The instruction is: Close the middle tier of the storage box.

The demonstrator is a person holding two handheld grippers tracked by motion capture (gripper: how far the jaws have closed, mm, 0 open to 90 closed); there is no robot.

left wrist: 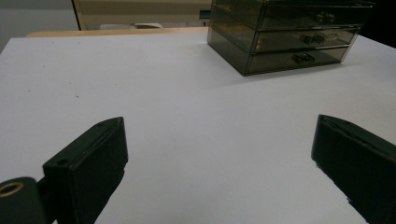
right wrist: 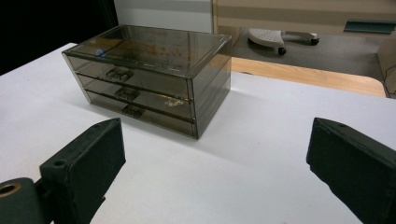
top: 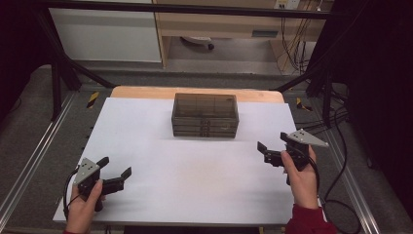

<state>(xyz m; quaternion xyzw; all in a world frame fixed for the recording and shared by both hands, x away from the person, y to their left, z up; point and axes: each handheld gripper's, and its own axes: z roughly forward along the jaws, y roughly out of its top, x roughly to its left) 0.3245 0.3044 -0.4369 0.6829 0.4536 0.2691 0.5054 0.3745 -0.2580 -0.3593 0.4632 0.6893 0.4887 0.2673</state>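
A: Holding both grippers low at your edge of the table (top: 146, 146), yeah? Your left gripper (top: 116, 171) sits near the front-left corner, jaws spread wide with nothing between them. In the left gripper view you just get bare white tabletop in the gap.

B: Same deal on the other side. Your right gripper (top: 272, 146) is over by the right edge, a bit further up the table than the left one, jaws spread apart and empty too. Both are well apart from each other, and neither is touching anything.

A: Then further out, the smoky see-through drawer box (top: 205, 115) sits at the middle of the far side, well clear of both grippers. Three drawers stacked, all looking pushed in, small handles facing you. The right gripper view shows its front and one side panel.

B: Behind it there's a strip of bare wood at the table's back edge (top: 146, 91), then floor.
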